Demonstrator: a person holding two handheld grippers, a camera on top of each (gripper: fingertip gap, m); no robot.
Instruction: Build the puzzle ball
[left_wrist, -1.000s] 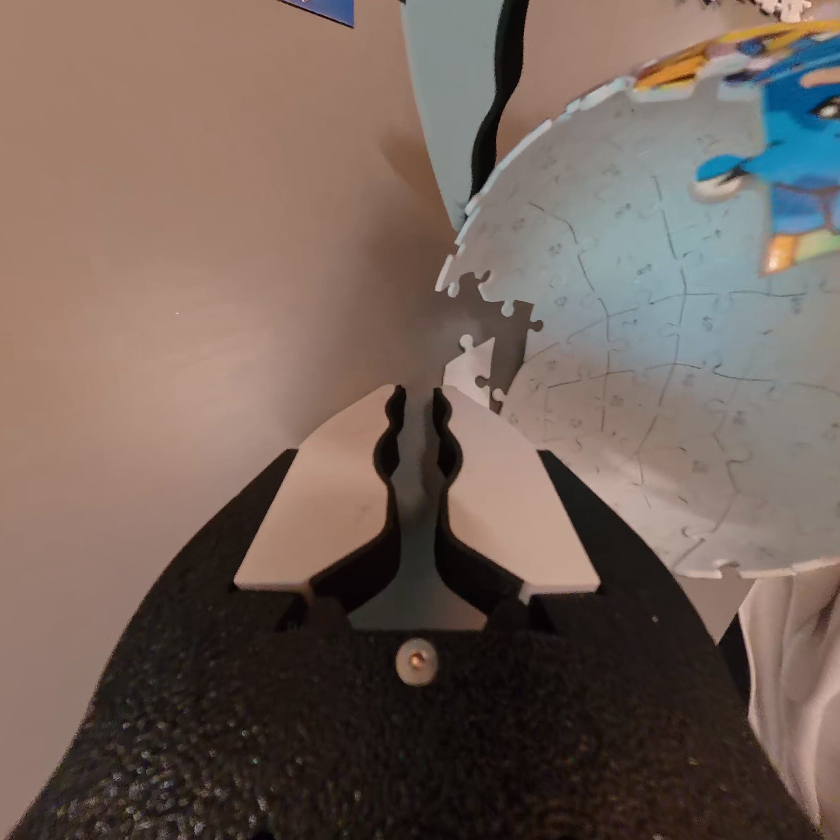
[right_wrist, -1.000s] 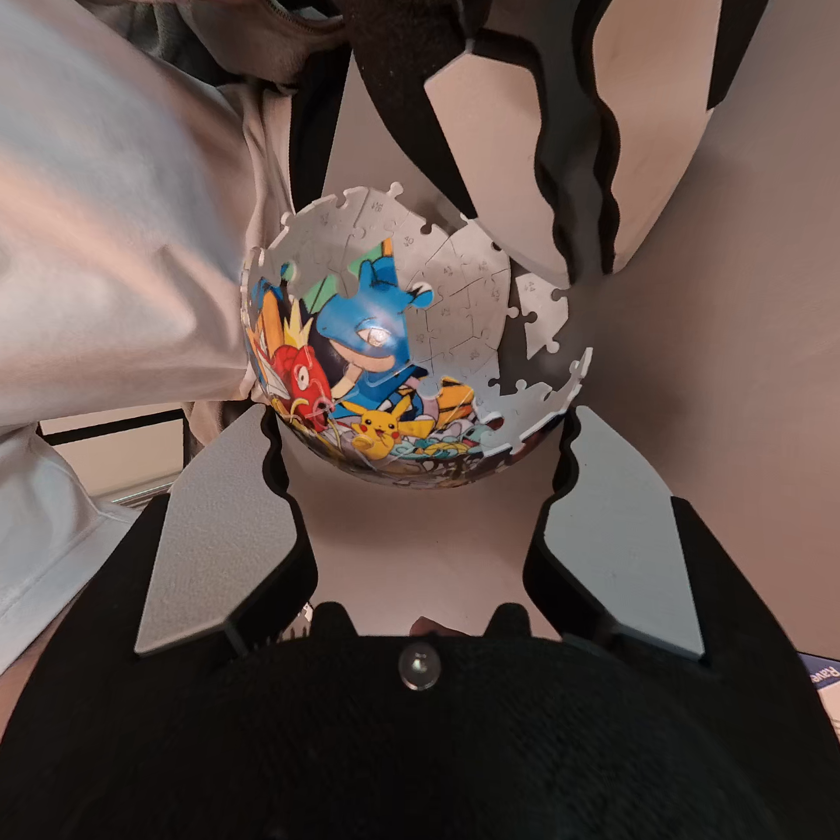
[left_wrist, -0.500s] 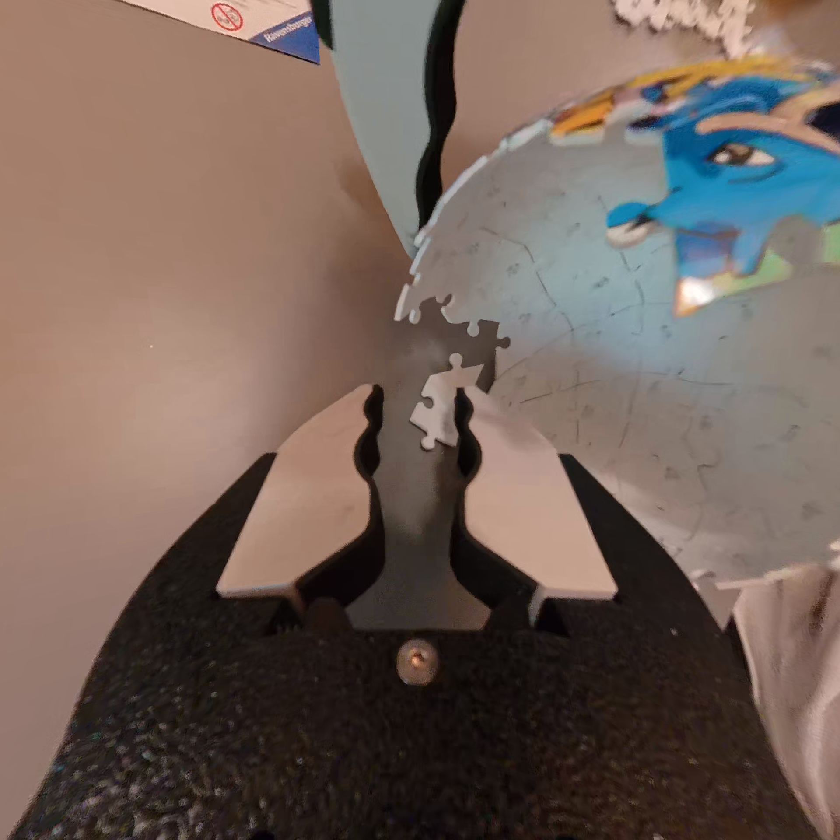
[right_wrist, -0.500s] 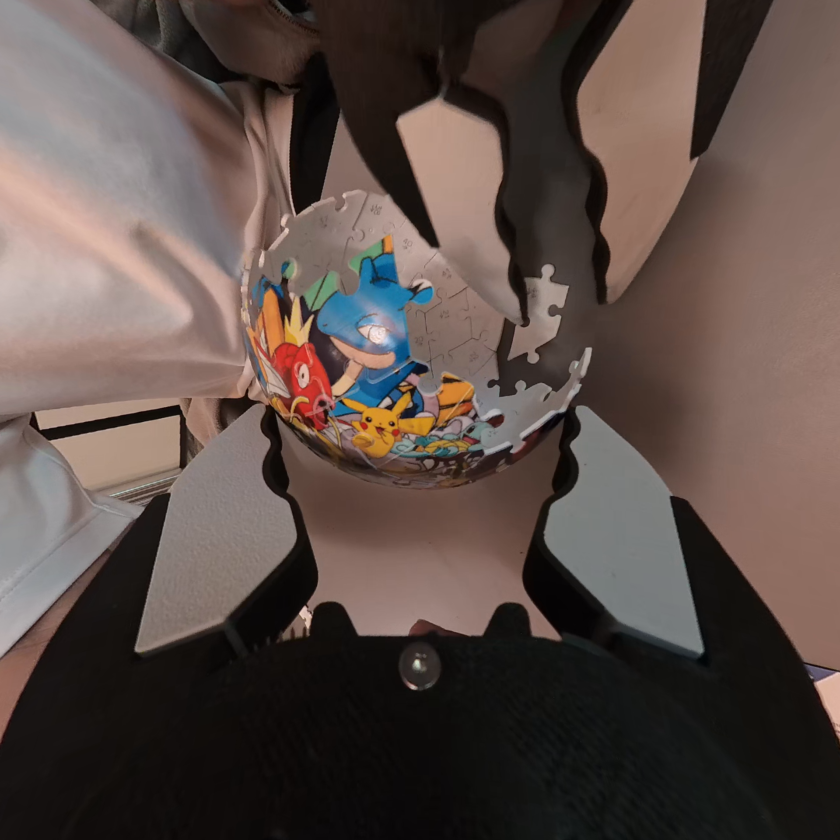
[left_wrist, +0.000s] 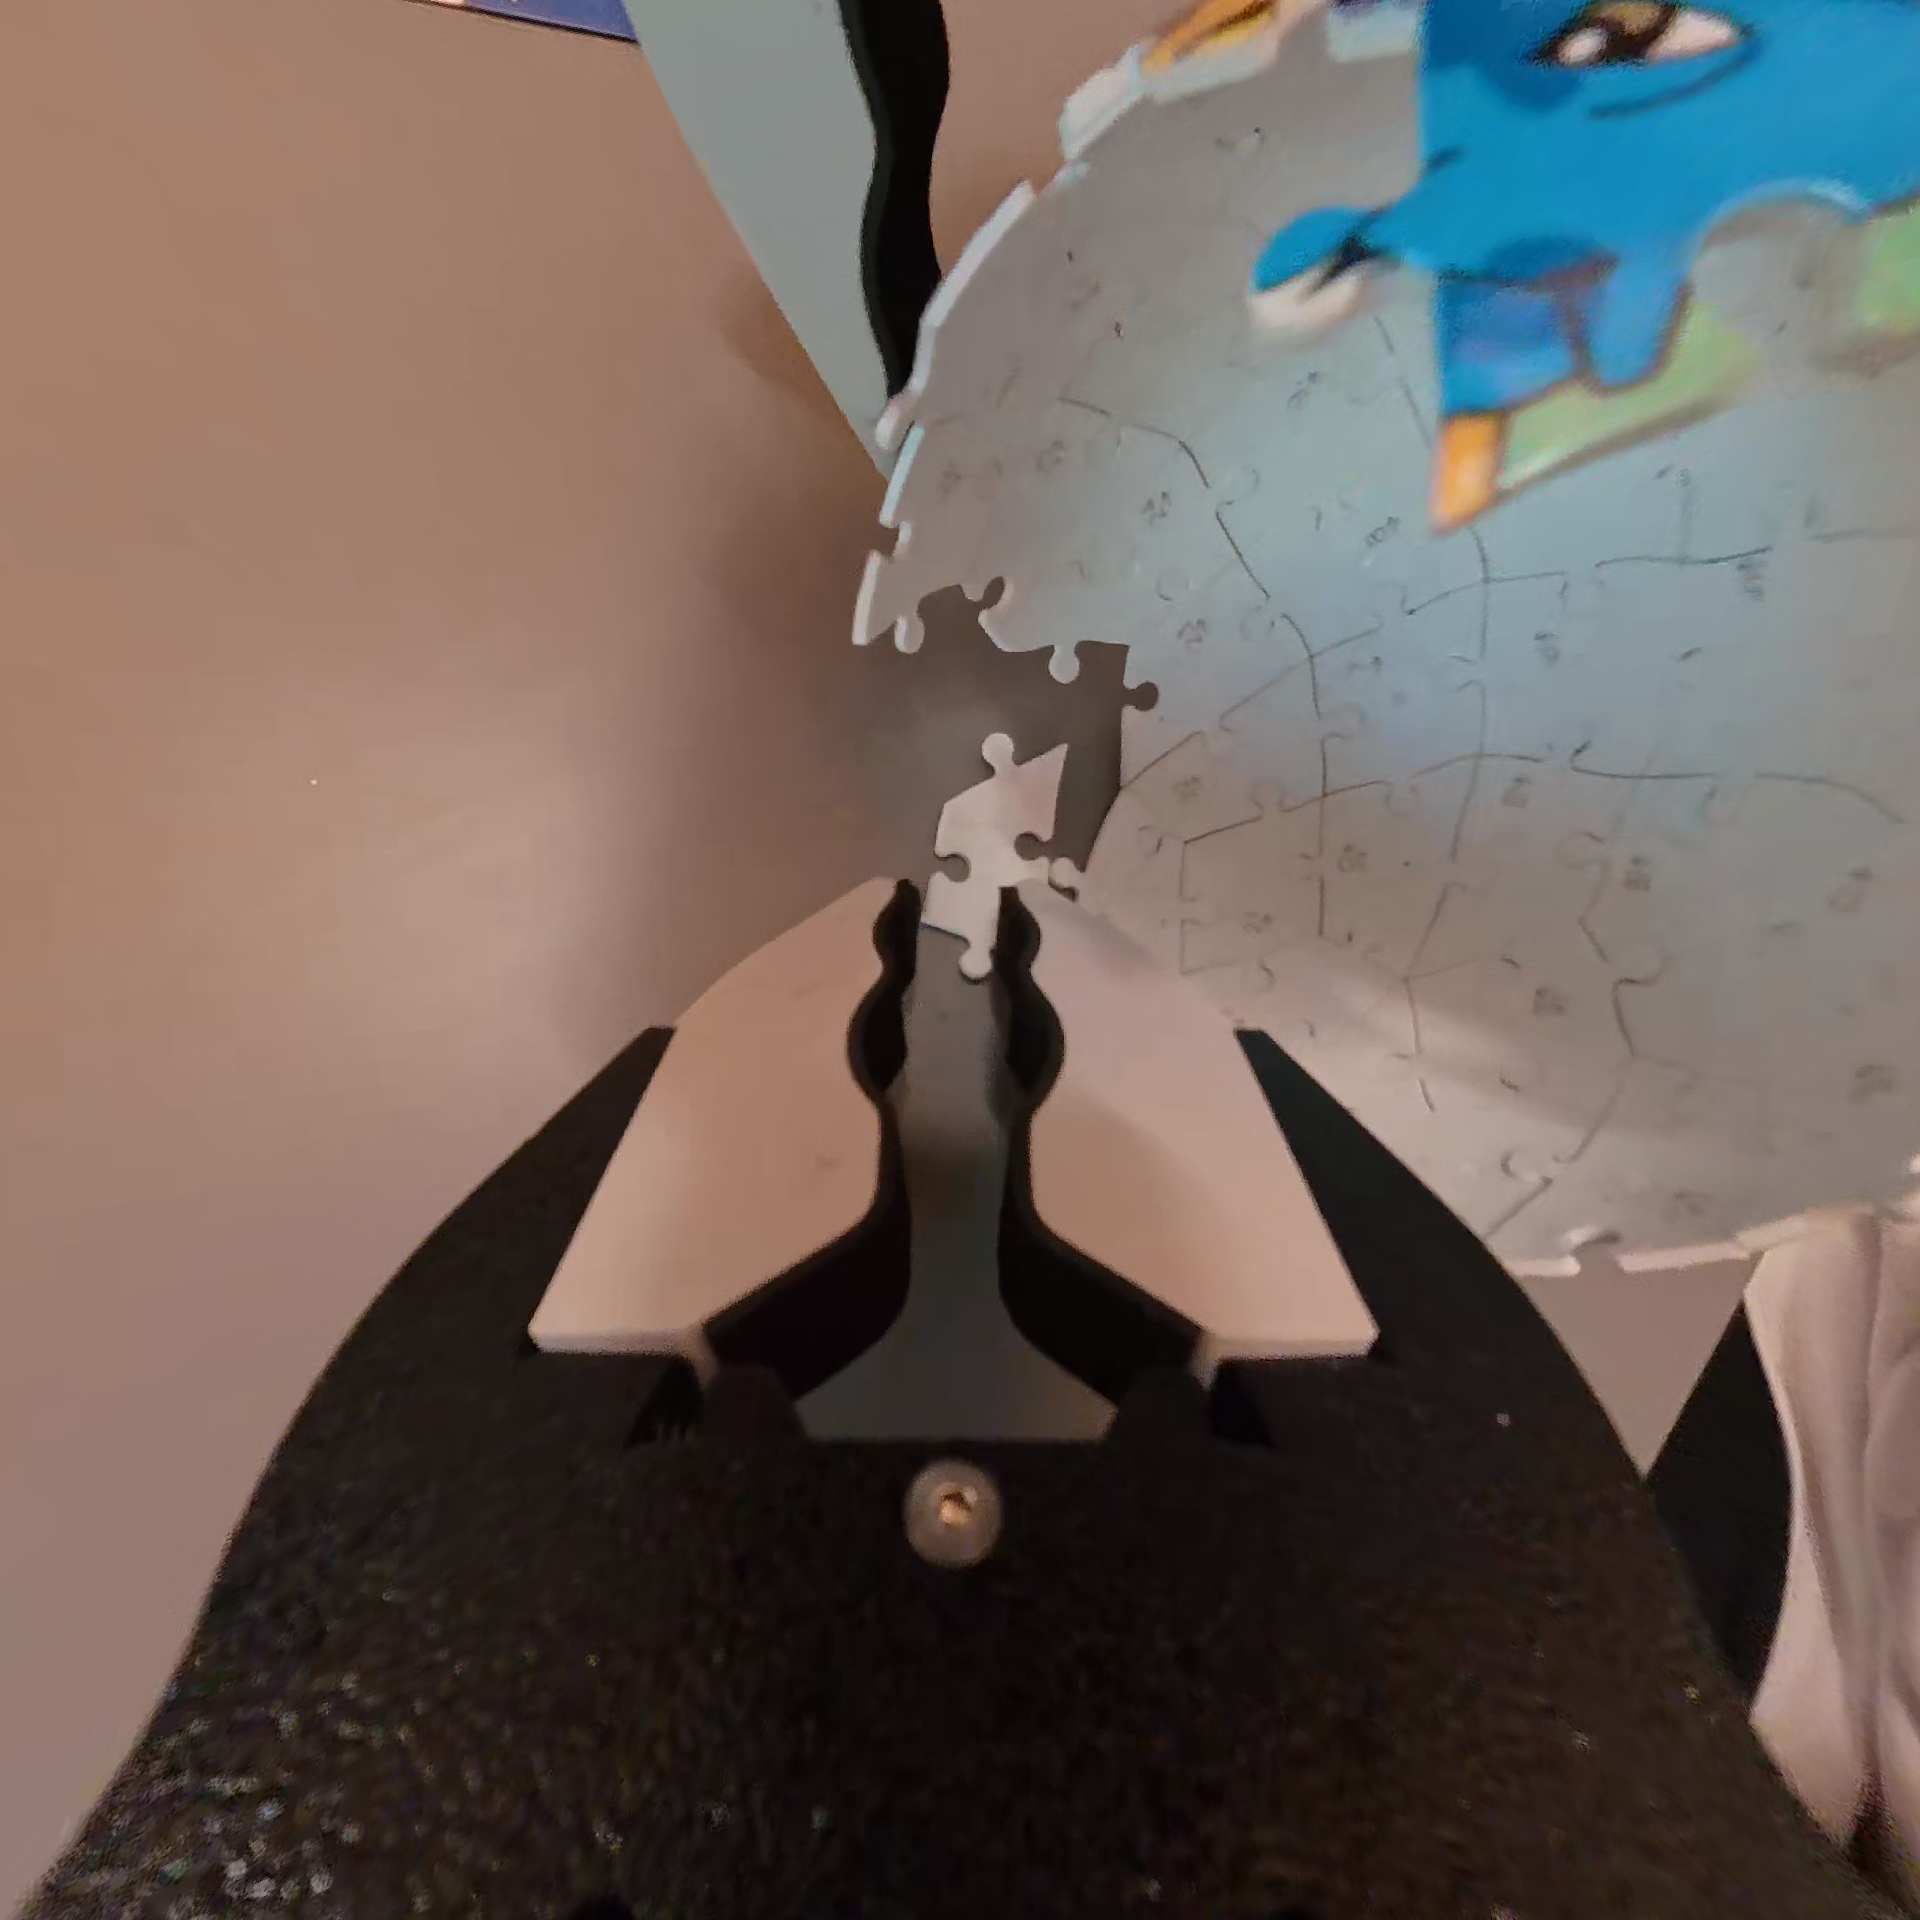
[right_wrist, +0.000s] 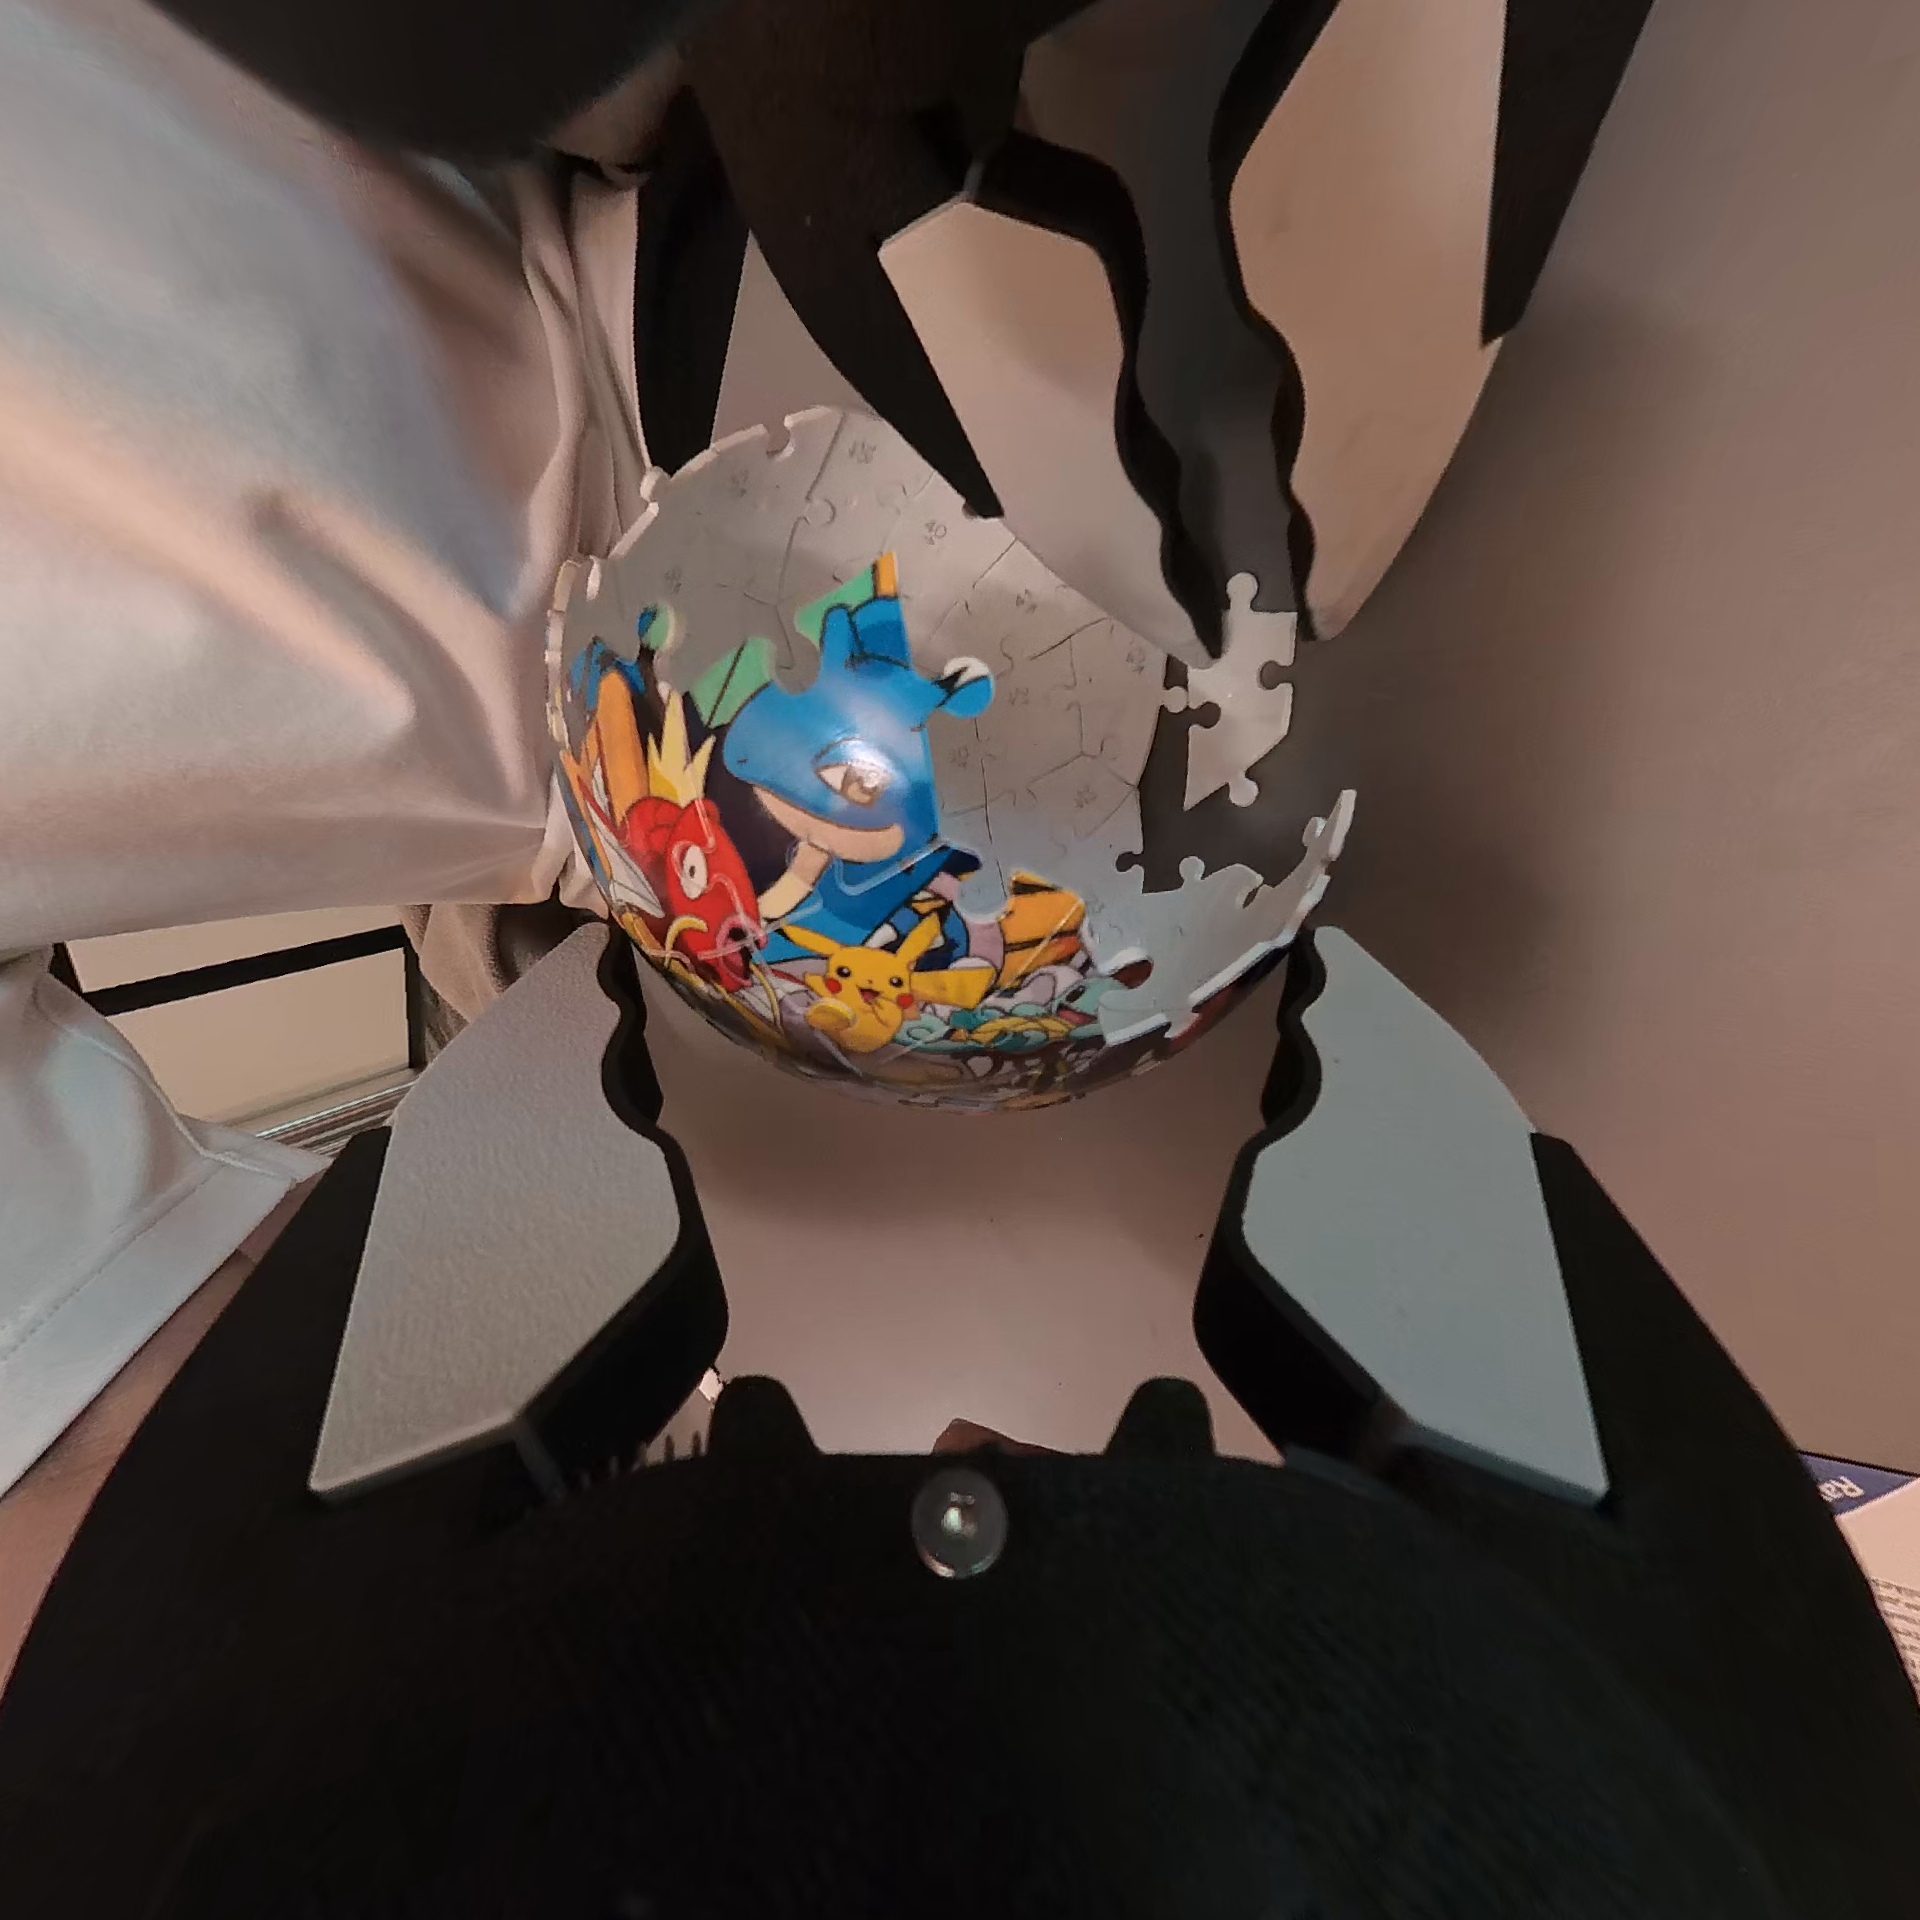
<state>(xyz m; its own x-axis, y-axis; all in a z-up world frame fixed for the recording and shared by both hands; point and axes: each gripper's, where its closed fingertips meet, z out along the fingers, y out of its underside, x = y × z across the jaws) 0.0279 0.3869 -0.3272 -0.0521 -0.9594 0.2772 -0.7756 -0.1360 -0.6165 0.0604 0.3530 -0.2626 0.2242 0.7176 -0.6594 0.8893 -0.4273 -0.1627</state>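
The puzzle ball is a partly built shell, with cartoon pictures outside and a grey inside; it also fills the right of the left wrist view. My right gripper holds it, one fingertip on each side. My left gripper is shut on a white puzzle piece. It holds the piece at a jagged notch in the shell's rim, close to it but not joined. In the right wrist view the left gripper comes in from the top with the piece.
A person's light sleeve and clothing lie close on the left behind the ball, and white cloth shows at the right. A blue-edged printed sheet lies at the lower right. The brown table stretches to the left.
The left gripper has carried the piece sideways along the shell's rim to the notch and closed tighter on it. The right gripper and ball have stayed put.
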